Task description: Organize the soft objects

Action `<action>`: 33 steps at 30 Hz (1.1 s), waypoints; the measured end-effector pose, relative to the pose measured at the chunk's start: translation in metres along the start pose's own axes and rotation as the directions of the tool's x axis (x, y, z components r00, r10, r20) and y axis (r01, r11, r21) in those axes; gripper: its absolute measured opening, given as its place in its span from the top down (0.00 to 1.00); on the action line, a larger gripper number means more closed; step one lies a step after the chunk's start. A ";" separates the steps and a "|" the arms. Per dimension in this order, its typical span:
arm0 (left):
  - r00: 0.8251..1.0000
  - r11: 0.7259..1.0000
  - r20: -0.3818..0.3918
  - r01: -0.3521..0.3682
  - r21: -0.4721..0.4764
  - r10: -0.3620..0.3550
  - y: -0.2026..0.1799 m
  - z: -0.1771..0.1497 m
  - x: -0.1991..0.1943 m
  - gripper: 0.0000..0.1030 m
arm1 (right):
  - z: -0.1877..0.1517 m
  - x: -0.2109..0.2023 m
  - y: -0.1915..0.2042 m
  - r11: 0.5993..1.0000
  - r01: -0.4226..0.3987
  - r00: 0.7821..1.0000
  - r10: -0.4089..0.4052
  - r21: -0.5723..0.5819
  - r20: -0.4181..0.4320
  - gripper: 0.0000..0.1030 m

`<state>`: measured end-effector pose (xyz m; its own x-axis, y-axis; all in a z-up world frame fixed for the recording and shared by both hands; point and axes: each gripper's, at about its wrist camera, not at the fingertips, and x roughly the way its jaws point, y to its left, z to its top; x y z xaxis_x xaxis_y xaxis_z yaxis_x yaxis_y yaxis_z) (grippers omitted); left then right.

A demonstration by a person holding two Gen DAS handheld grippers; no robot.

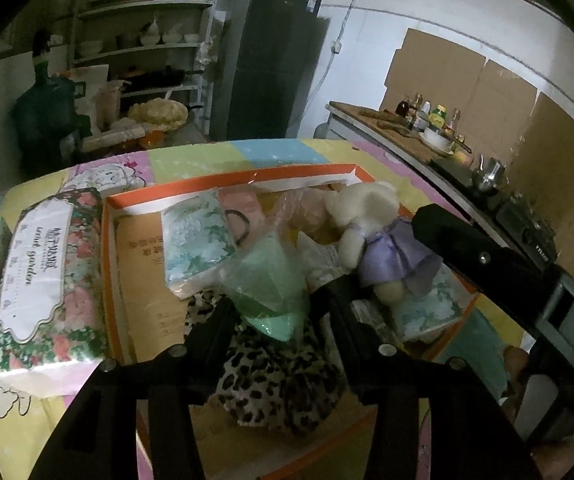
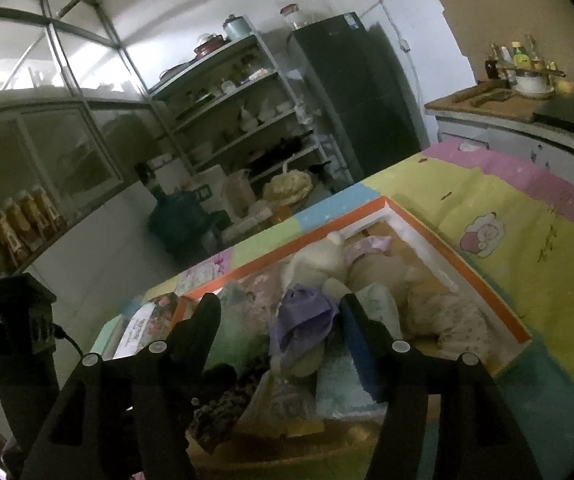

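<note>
Basically both tools hang over the box (image 1: 231, 178), an orange-rimmed tray on the quilted surface (image 1: 191, 158).

Left tool (image 1: 275, 304): jaws apart, nothing clamped. A green packet (image 1: 267, 280) in clear wrap sits in the gap between the fingers; can't tell whether a pad touches it. Leopard-print cloth (image 1: 283, 392) lies under it at the box's near end.

Right tool (image 2: 281, 312): jaws wide apart, nothing pressed between them. In the gap sits the bear (image 2: 315, 272), cream plush with a purple dress, lying inside the box. From the left wrist view the right tool's finger comes in from the right, just beside the bear (image 1: 367, 216).

Other box contents:
- floral tissue pack (image 1: 197, 236) lying flat left of centre, black hair tie just beside it
- second floral pack (image 1: 427, 312) under the bear, near the right rim
- pale plush (image 2: 447, 316) at the right side, beside another tan one
- blue pad (image 2: 357, 344) just inside the right tool's right finger

Outside the box, along its left wall: large floral "garden" pack (image 1: 51, 276) on the surface, touching or nearly touching the rim.

Background: shelves (image 2: 243, 112) with dishes, dark fridge (image 2: 351, 92), counter with bottles.
</note>
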<state>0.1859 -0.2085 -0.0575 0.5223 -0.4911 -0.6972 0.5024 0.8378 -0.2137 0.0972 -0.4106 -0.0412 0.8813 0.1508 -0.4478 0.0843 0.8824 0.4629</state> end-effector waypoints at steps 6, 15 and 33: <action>1.000 1.000 0.029 -0.006 -0.003 0.006 0.000 -0.003 -0.017 0.52 | -0.002 -0.011 0.008 1.000 0.001 1.000 -0.001 -0.012 0.019 0.38; 0.997 1.000 0.074 -0.024 -0.008 0.024 0.005 -0.009 -0.043 0.52 | -0.006 -0.030 0.024 0.999 -0.004 0.999 0.006 -0.037 0.042 0.38; 0.955 0.972 0.187 -0.222 -0.072 0.232 0.020 -0.031 -0.109 0.52 | -0.023 -0.058 0.075 0.989 -0.043 0.996 0.053 -0.143 0.067 0.38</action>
<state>0.1172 -0.1308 -0.0068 0.7440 -0.3190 -0.5871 0.3228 0.9409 -0.1022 0.0419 -0.3428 0.0023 0.9136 0.1673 -0.3707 -0.0212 0.9297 0.3676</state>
